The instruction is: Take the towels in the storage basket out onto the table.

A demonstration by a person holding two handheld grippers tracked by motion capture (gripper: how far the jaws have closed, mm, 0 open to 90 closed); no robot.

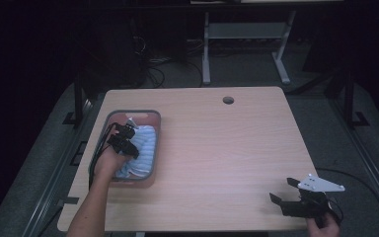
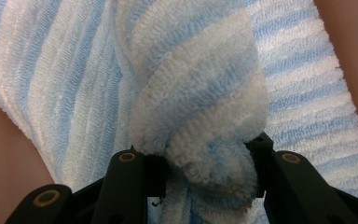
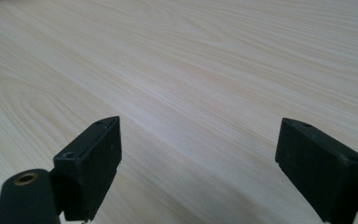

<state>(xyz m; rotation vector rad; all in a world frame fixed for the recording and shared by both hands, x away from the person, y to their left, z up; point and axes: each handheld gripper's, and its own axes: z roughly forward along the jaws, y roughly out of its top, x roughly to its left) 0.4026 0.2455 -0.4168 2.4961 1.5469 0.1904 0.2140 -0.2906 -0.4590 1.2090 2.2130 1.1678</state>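
Note:
A blue-and-white striped towel [image 1: 144, 148] lies in a pinkish tray [image 1: 154, 119] at the left of the table. My left gripper [image 1: 128, 134] reaches into the tray from the near side. In the left gripper view a bunched fold of the towel [image 2: 200, 102] sits between the two black jaws, and the left gripper [image 2: 205, 163] is shut on it. My right gripper [image 1: 282, 190] hovers over the near right corner of the table. The right gripper view shows the right gripper [image 3: 198, 154] open, its jaws wide apart over bare wood with nothing between them.
The wooden table [image 1: 227, 143] has a round cable hole [image 1: 228, 100] near its far edge. Beyond it stands a white desk frame [image 1: 246, 44] on a dark floor with cables. Black rails run along both sides of the table.

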